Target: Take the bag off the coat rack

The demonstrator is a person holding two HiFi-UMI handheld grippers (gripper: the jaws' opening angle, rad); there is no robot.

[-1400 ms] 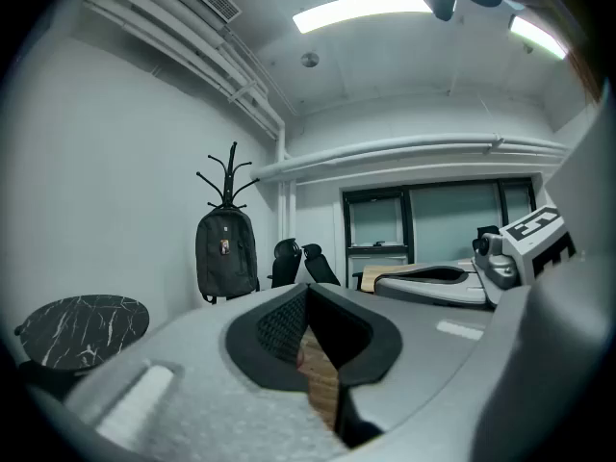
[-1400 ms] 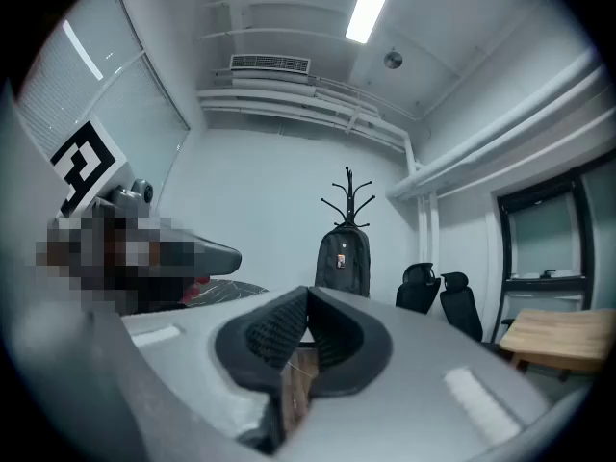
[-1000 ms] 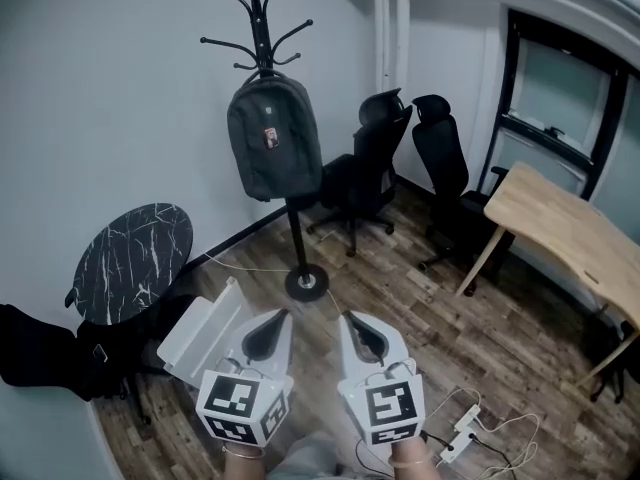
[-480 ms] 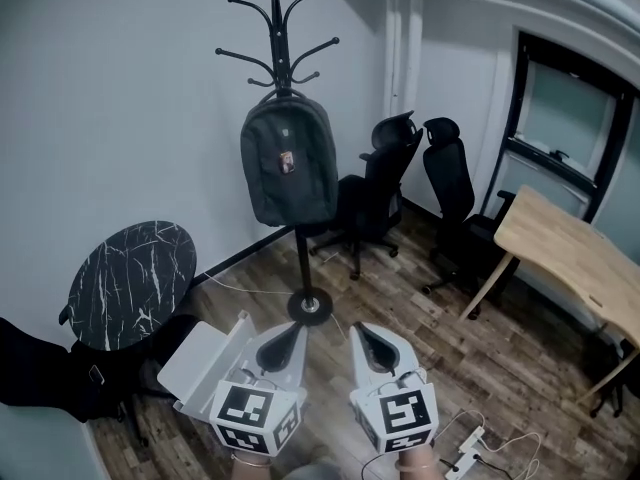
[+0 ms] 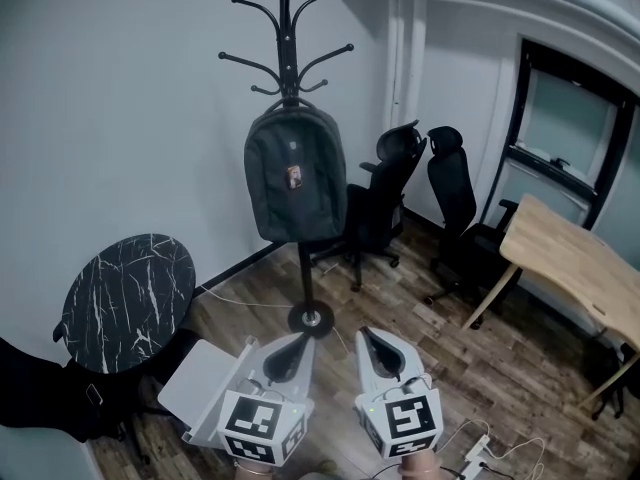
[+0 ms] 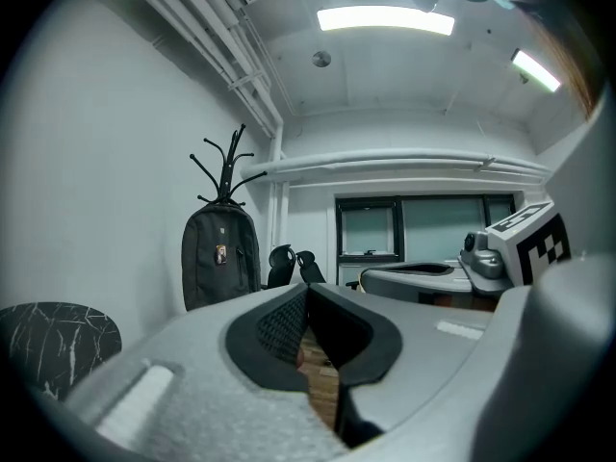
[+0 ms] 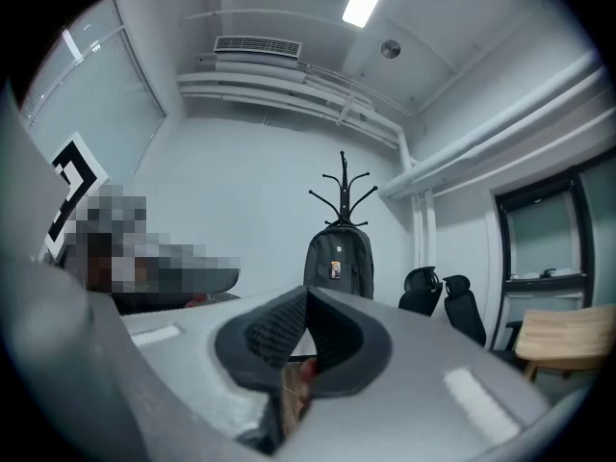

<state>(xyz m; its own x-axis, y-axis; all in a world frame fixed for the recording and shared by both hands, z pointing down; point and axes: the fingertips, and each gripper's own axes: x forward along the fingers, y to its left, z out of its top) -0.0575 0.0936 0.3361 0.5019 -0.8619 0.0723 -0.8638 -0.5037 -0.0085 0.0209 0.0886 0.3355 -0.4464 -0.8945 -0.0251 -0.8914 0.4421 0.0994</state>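
A dark grey backpack [image 5: 296,174] with a small badge on its front hangs from a black coat rack [image 5: 286,28] that stands by the white wall. The same backpack [image 6: 220,257] shows at the left of the left gripper view, and the backpack [image 7: 339,263] sits near the middle of the right gripper view. Low in the head view, my left gripper [image 5: 297,340] and right gripper [image 5: 366,337] are side by side, well short of the rack's round base [image 5: 311,318]. Both are shut with nothing held.
A round black marble table [image 5: 127,288] stands at the left, with a white folded stand [image 5: 205,386] beside it on the wood floor. Two black office chairs [image 5: 385,203] are behind the rack. A wooden desk [image 5: 570,258] is at the right. A power strip [image 5: 475,448] lies near my right gripper.
The view has tilted up and drawn closer to the rack, so the backpack sits lower and larger in frame. Both grippers stay shut and side by side.
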